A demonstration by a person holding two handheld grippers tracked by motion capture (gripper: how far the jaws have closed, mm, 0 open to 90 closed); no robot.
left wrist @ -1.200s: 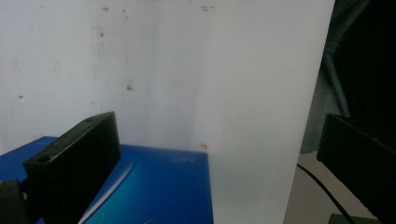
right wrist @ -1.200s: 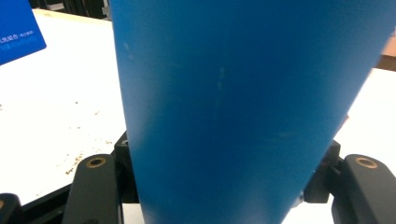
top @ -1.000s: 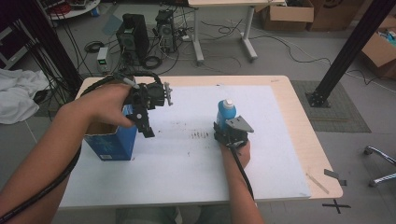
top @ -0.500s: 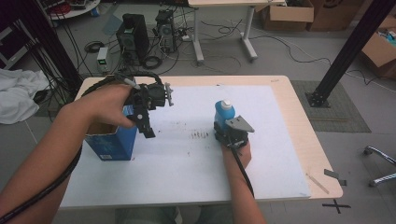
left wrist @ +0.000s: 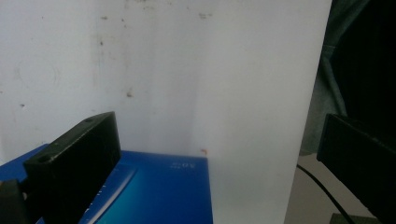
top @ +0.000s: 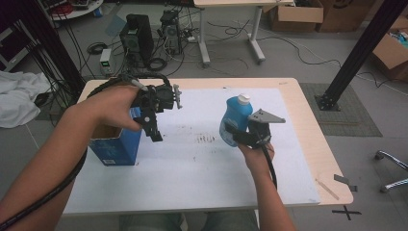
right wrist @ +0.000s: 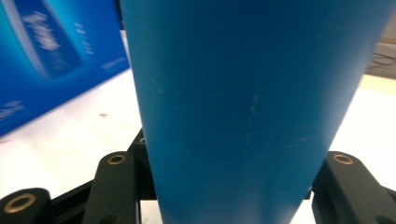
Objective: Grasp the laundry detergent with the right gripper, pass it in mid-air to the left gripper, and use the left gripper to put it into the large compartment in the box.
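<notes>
At the left of the table (top: 298, 144) an open blue carton (top: 118, 147) stands upright on the white sheet (top: 192, 173), and the left gripper (top: 153, 126) hangs just over its open top; in the left gripper view its jaws stand wide apart with nothing between them, the carton's blue side showing below. To the right, the right gripper (top: 236, 135) has its jaws clamped on the lower body of the blue bottle (top: 235, 118) with a white cap, and the bottle looks clear of the sheet, though the high view leaves its base hard to make out. The right gripper view shows the blue wall (right wrist: 252, 102) pressed between both jaws. The step in hand appears to be carrying the bottle to the carton. The next move calls for a swing leftward, keeping the bottle upright, then lowering it into the opening, perhaps with the left gripper steadying the carton.
</notes>
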